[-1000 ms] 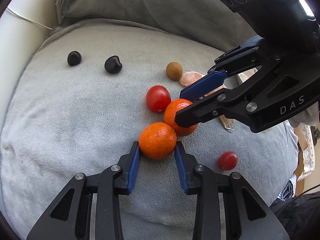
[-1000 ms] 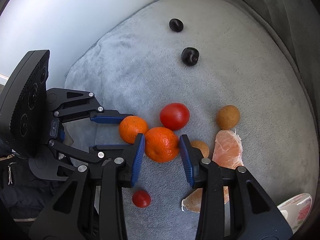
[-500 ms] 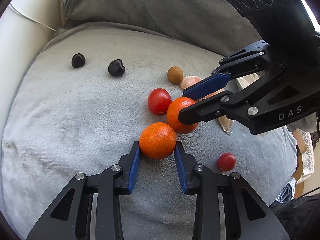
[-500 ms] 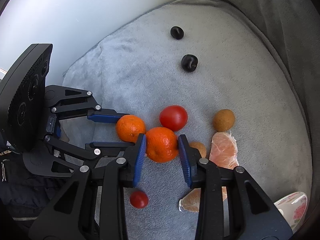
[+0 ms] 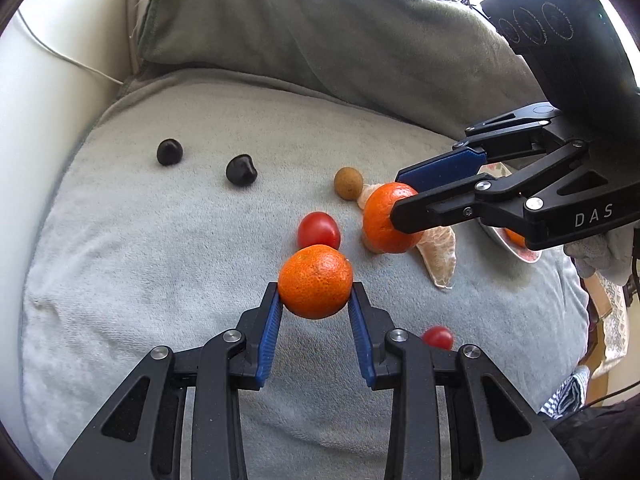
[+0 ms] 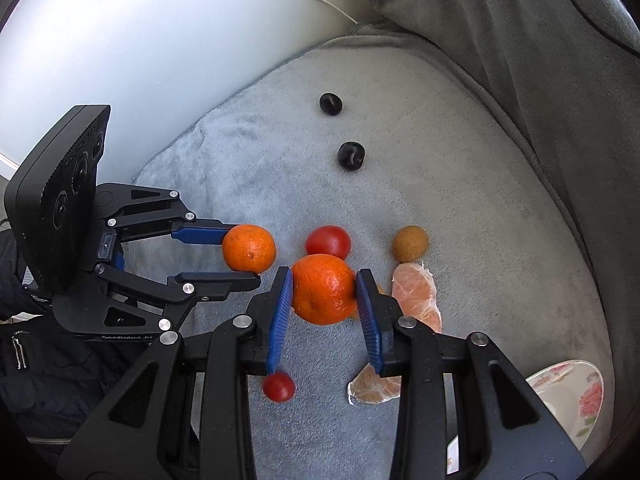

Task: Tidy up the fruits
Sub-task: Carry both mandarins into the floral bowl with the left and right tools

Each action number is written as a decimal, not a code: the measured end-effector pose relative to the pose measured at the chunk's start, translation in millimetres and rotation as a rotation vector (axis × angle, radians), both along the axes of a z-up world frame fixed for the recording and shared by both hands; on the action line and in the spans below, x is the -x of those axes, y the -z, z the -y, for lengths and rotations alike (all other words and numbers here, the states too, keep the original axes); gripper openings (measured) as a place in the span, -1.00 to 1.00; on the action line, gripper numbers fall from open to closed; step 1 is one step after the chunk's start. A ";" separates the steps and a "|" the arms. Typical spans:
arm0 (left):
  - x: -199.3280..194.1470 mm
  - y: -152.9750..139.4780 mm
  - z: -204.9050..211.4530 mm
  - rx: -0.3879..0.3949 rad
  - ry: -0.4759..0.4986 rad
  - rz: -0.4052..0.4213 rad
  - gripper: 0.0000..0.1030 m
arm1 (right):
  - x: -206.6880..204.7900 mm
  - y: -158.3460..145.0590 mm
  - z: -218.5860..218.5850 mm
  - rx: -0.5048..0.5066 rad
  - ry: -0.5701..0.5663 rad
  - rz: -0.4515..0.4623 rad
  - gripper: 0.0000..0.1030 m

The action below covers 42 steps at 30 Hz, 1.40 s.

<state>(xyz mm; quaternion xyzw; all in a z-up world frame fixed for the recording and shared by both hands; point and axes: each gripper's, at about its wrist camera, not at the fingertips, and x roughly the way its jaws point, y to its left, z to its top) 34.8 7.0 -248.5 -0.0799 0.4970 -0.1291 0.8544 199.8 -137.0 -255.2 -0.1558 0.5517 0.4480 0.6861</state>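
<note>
1. Left gripper (image 5: 315, 304): blue pads clamped on both sides of one tangerine (image 5: 315, 281), held clear of the grey cushion (image 5: 120, 280).
2. Right gripper (image 6: 322, 304): pads clamped on a second tangerine (image 6: 323, 289), likewise clear of the cushion.
3. Both tangerines sit just beside each other, apart.
4. Large tomato (image 5: 318, 231): on the cushion, just behind the held fruit.
5. Small tomato (image 6: 279, 387): on the cushion, below the right gripper.
6. Two dark fruits (image 5: 241, 170), a brown fruit (image 5: 349, 183) and peeled segments (image 6: 416, 296) lie loose on the cushion.
7. Flowered plate (image 6: 576, 400): at the cushion's right edge.
</note>
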 end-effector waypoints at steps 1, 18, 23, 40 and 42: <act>0.4 -2.2 0.3 -0.002 0.004 0.003 -0.38 | -1.3 -2.5 3.0 -0.005 0.008 0.004 -0.34; -15.6 -25.4 44.2 -0.015 0.097 0.052 -0.38 | -4.9 -33.0 73.0 -0.047 0.162 0.065 -0.34; -19.2 -33.9 60.8 -0.014 0.142 0.066 -0.38 | -7.3 -38.4 101.4 -0.050 0.224 0.078 -0.34; -34.6 -40.3 133.1 0.018 0.256 0.074 -0.38 | -15.1 -39.6 189.6 -0.034 0.435 0.110 -0.34; -36.5 -39.7 139.6 0.021 0.264 0.071 -0.38 | -17.3 -35.7 196.2 -0.025 0.456 0.109 -0.34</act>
